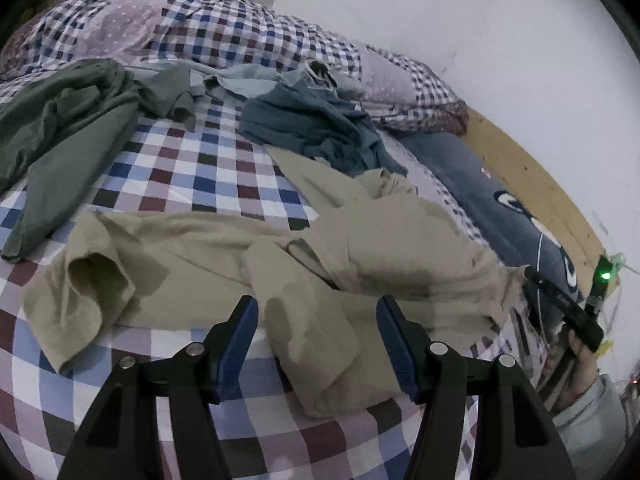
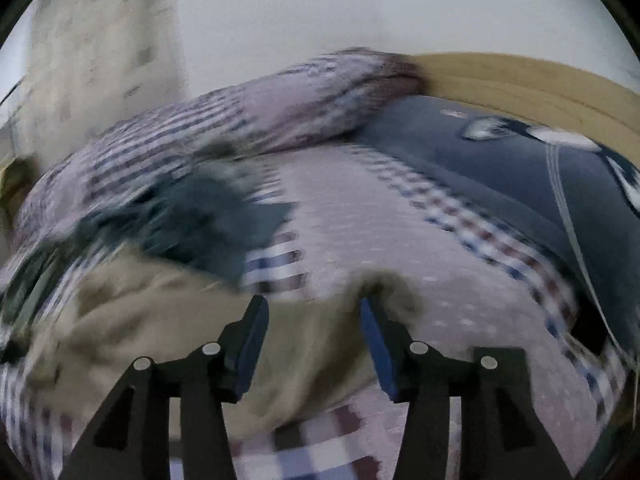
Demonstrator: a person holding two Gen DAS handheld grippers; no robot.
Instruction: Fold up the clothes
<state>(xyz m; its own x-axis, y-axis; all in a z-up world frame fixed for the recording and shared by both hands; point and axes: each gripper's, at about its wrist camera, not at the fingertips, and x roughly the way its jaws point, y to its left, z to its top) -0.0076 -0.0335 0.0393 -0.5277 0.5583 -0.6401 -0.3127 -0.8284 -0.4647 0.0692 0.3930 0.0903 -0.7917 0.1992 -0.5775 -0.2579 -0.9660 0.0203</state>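
A crumpled beige garment [image 1: 224, 256] lies spread on the checked bed sheet [image 1: 208, 172]. My left gripper [image 1: 317, 312] hovers open just above its near edge, a beige fold showing between the blue pads. In the blurred right wrist view the same beige garment [image 2: 168, 320] lies below my right gripper [image 2: 314, 314], which is open over its right edge. The right gripper [image 1: 568, 308] also shows at the far right of the left wrist view, held by a hand. A dark green garment [image 1: 60, 136] and a teal garment [image 1: 316, 124] lie farther back.
A checked quilt [image 1: 224, 28] is heaped along the back by the white wall [image 1: 480, 32]. A dark blue pillow [image 1: 504, 204] lies at the right against the wooden headboard [image 1: 536, 184]. A grey-green garment [image 1: 188, 88] lies between the green and teal ones.
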